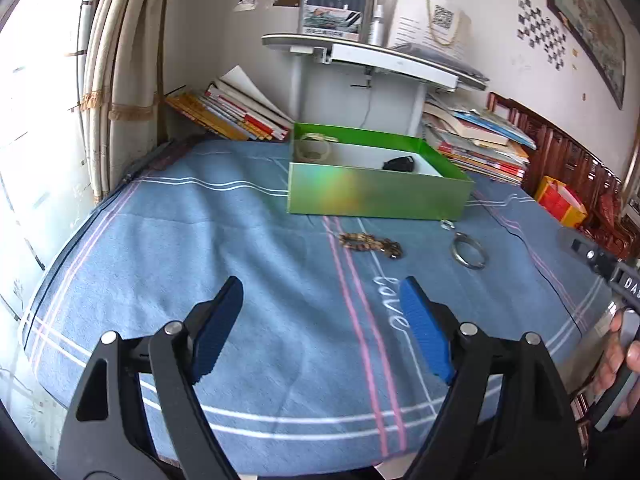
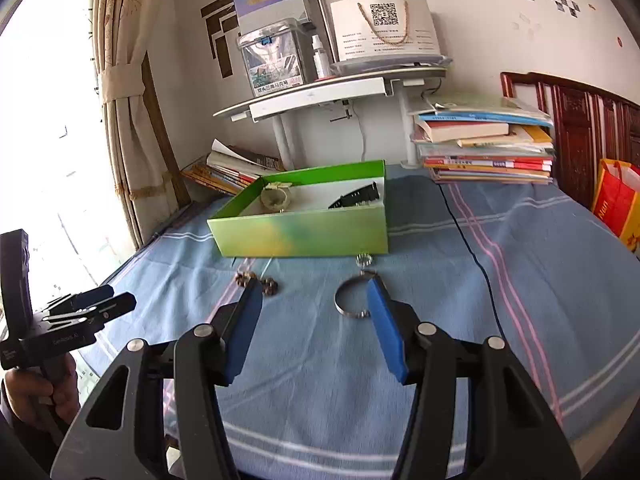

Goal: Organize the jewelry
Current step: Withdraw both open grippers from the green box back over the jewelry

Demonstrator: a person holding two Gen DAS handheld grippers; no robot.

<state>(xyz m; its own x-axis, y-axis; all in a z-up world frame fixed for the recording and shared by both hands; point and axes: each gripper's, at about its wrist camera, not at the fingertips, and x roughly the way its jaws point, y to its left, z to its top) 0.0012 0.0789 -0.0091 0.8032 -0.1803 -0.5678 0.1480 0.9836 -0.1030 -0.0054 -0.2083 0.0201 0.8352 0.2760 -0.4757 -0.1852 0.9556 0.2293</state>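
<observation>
Hovering over the blue bedsheet (image 1: 248, 240), both the left gripper (image 1: 322, 304) and right gripper (image 2: 314, 304) gape, holding nothing, short of the silver bangle (image 2: 352, 296) and green box (image 2: 300, 232).

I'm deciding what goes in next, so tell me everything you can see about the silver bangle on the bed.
The silver bangle is a thin, shiny, metal-looking ring, apparently open with a small gap. It lies flat on the blue striped bedsheet, in front of the green box near its right corner, apart from it. A small silvery ring sits between the two. No gripper touches the bangle.
</observation>
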